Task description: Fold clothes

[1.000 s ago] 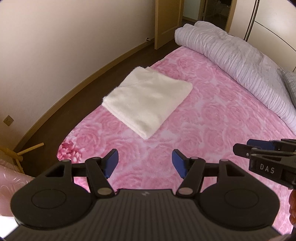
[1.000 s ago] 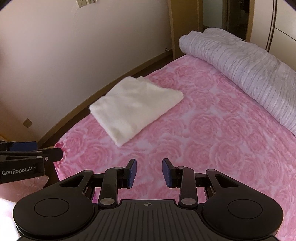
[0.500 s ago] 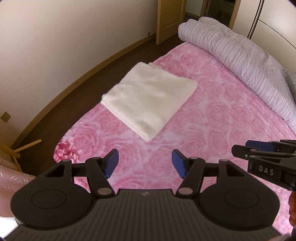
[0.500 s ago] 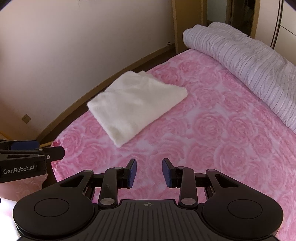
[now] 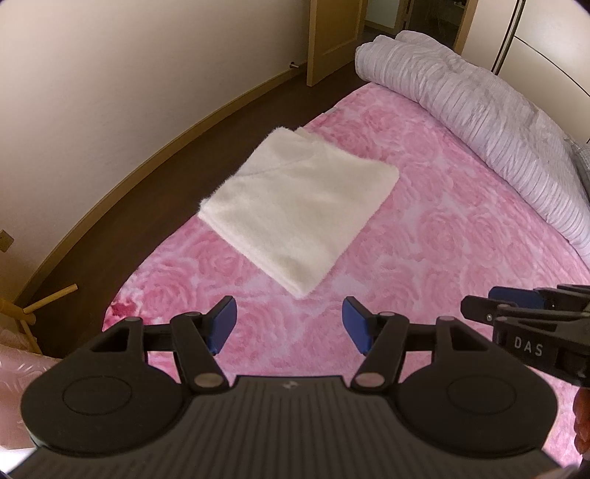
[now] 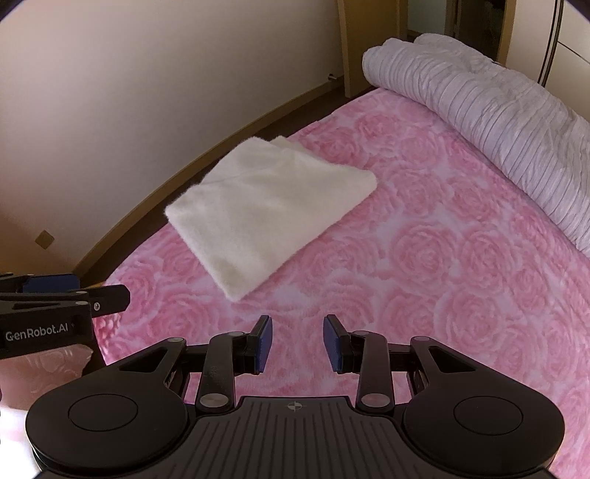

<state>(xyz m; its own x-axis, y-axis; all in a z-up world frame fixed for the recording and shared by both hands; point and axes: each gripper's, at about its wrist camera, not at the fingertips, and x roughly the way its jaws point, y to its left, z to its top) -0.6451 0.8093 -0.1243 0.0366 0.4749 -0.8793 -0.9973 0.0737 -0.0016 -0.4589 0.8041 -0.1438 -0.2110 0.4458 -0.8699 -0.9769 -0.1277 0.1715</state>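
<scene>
The folded white garment (image 5: 300, 213) lies flat on the pink rose-patterned bedspread (image 5: 442, 258), close to the bed's left edge, one corner pointing back toward the two grippers. Its far left corner reaches almost to that edge, where the bedspread drops off to the dark floor (image 5: 155, 191). Beyond the floor strip, a wooden skirting board (image 5: 110, 199) runs along the cream wall (image 5: 110, 73).

To the right of the garment the bedspread is open and bare for a broad stretch, until the rolled lilac duvet (image 5: 479, 121) lying along the far side of the bed. Between the garment and the grippers there is also a band of bare bedspread.

The left gripper (image 5: 289, 324) hangs above the bedspread short of the garment's near corner, its blue pads (image 5: 221, 324) well apart with nothing between them. The right gripper (image 6: 298, 342), just beside it on the side away from the floor, has its pads closer together but still parted, gripping nothing.

Left of the garment, past the bed's edge, a wooden stick frame (image 5: 22, 313) stands on the floor. A door (image 5: 332, 33) stands open beyond the garment's far end.
</scene>
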